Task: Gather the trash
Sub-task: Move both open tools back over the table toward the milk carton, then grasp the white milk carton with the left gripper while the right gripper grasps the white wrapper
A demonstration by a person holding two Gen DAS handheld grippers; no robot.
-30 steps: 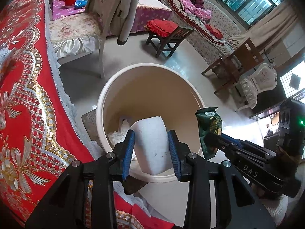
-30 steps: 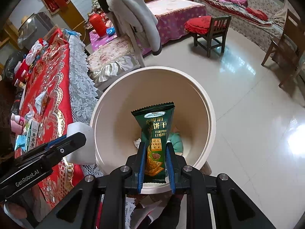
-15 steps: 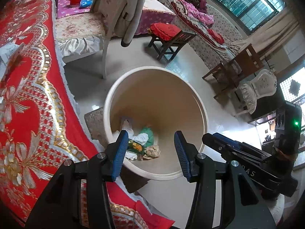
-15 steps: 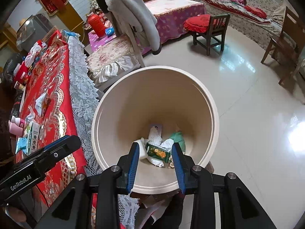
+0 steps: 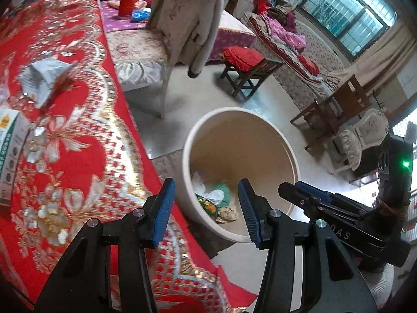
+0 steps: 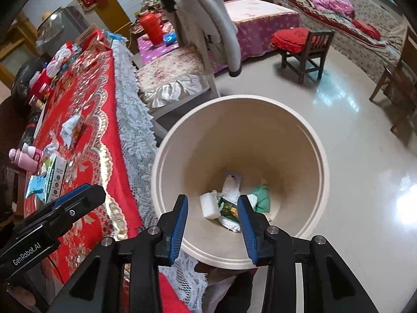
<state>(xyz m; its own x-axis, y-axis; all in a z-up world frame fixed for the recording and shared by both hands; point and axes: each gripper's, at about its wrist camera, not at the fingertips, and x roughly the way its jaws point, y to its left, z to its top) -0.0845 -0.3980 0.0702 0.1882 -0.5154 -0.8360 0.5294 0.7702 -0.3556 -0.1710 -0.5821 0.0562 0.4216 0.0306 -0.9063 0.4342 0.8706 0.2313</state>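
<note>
Foam block (image 6: pixel 209 205) and green wrapper (image 6: pixel 227 206) now lie in the round beige bin (image 6: pixel 322 156); left gripper (image 5: pixel 206 208) and right gripper (image 6: pixel 212 221) gape empty.

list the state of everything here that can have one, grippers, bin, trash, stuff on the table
left gripper: jaws open, empty
right gripper: jaws open, empty, above the bin
bin: upright on the floor, no lid, partly filled
white foam block: lying in the bin
green snack wrapper: lying in the bin
crumpled paper: loose on the red tablecloth, not yet collected
pink bottle: lying on its side on the tablecloth
</note>
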